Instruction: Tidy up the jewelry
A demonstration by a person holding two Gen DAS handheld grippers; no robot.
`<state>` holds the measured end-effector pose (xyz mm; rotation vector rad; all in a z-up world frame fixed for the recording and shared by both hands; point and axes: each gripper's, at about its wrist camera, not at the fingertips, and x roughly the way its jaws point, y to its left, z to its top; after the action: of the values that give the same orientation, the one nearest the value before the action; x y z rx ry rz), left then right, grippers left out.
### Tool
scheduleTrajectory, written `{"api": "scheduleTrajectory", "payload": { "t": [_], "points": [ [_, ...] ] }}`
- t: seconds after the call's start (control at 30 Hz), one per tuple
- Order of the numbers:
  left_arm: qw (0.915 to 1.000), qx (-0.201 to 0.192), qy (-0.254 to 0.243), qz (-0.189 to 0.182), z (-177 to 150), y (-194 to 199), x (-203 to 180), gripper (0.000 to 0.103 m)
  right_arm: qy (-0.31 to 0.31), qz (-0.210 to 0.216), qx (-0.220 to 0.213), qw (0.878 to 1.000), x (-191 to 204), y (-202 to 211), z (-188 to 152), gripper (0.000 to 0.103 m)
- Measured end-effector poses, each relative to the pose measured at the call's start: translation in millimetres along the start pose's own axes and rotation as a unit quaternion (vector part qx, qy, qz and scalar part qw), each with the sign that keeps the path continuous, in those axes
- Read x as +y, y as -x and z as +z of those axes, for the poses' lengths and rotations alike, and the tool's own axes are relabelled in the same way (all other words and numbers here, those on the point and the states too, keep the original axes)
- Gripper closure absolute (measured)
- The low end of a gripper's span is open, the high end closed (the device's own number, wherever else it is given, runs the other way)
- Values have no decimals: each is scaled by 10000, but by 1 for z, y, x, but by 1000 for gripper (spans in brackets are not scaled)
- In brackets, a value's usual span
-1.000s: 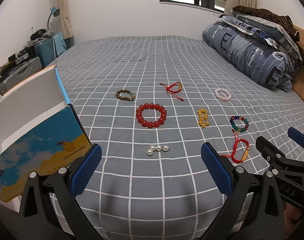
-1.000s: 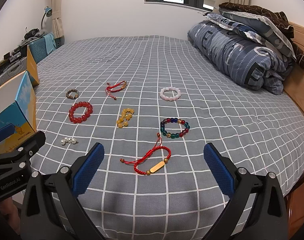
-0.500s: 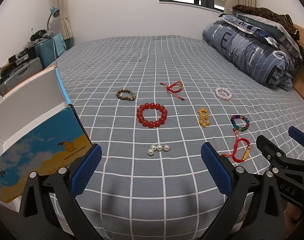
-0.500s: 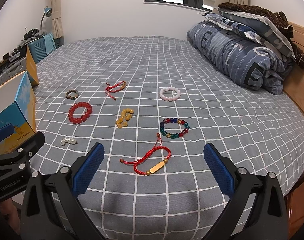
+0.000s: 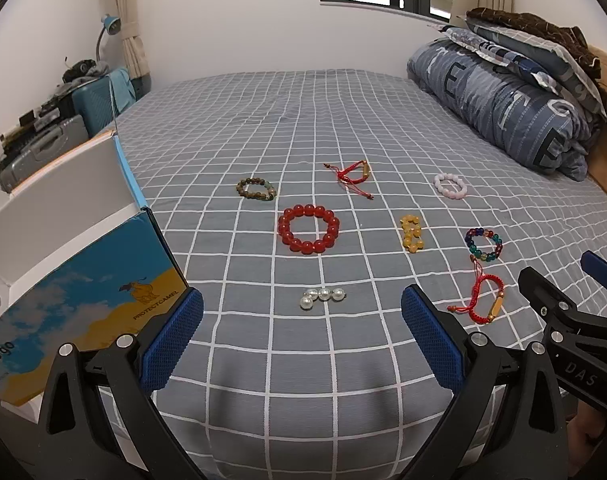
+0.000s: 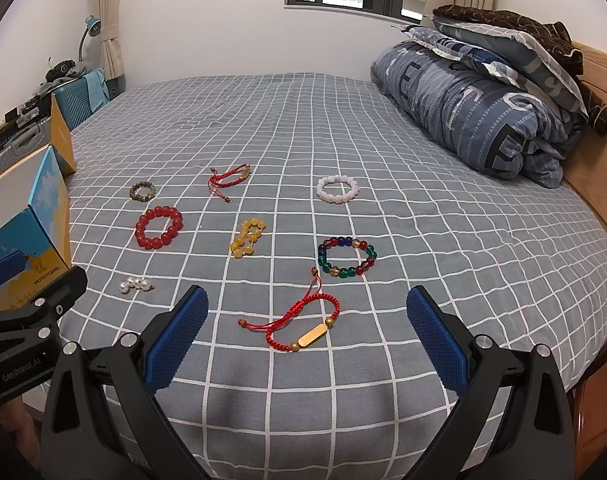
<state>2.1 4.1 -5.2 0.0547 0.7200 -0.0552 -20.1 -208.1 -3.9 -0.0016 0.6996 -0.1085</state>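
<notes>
Several bracelets lie spread on the grey checked bed. A red bead bracelet (image 5: 308,229) and a pearl piece (image 5: 322,297) lie ahead of my left gripper (image 5: 302,336), which is open and holds nothing. A red cord bracelet with a gold bar (image 6: 303,322) lies just in front of my right gripper (image 6: 306,338), also open. Farther off are a multicolour bead bracelet (image 6: 346,257), a yellow bead bracelet (image 6: 247,237), a pink bracelet (image 6: 338,189), a brown bead bracelet (image 5: 256,188) and a second red cord bracelet (image 5: 353,174).
An open blue and yellow cardboard box (image 5: 79,280) stands at the bed's left edge. A folded duvet and pillows (image 6: 483,96) are piled at the right by the wooden headboard (image 6: 599,112). Suitcases (image 5: 51,136) sit beyond the far left edge.
Both views have shifted only slightly; the jewelry sits a touch lower in the left wrist view. Nothing was picked up or moved.
</notes>
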Motion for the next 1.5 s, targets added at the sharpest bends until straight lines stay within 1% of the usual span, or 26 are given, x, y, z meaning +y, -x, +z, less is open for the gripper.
{"api": "scheduleTrajectory", "payload": {
  "t": [0.4, 0.53, 0.7, 0.9, 0.97, 1.13, 1.23, 1.3, 1.4, 1.5],
  "points": [
    [10000, 0, -11, 4, 0, 0, 0, 6, -3, -3, -1, 10000, 0, 1, 0, 7],
    [10000, -20, 0, -3, 2, 0, 2, 6, 24, 70, -4, 10000, 1, 1, 2, 7],
    [10000, -26, 63, 58, 9, 3, 7, 6, 35, 75, -30, 10000, 1, 6, 14, 7],
    [9999, 24, 110, -40, 32, -2, 10, 6, 44, 16, -37, 10000, -2, 3, 40, 7],
    [9998, 90, 137, -97, 41, -11, 10, 6, 65, 6, 18, 10000, -2, -3, 47, 7],
    [9994, 323, 123, -65, 65, -46, 9, 6, 111, -117, 252, 9996, -6, -37, 69, 8],
    [9987, 493, 79, -78, 75, -74, 9, 6, 117, -159, 485, 9986, -10, -66, 77, 7],
    [9977, 656, 112, -128, 81, -96, 9, 6, 158, -204, 646, 9976, -12, -86, 81, 7],
    [9955, 922, 37, -217, 87, -128, 7, 6, 223, -290, 949, 9948, -16, -123, 86, 8],
    [9943, 1049, -42, -209, 87, -153, 4, 6, 137, -282, 1154, 9928, -24, -146, 82, 7]
  ]
}}
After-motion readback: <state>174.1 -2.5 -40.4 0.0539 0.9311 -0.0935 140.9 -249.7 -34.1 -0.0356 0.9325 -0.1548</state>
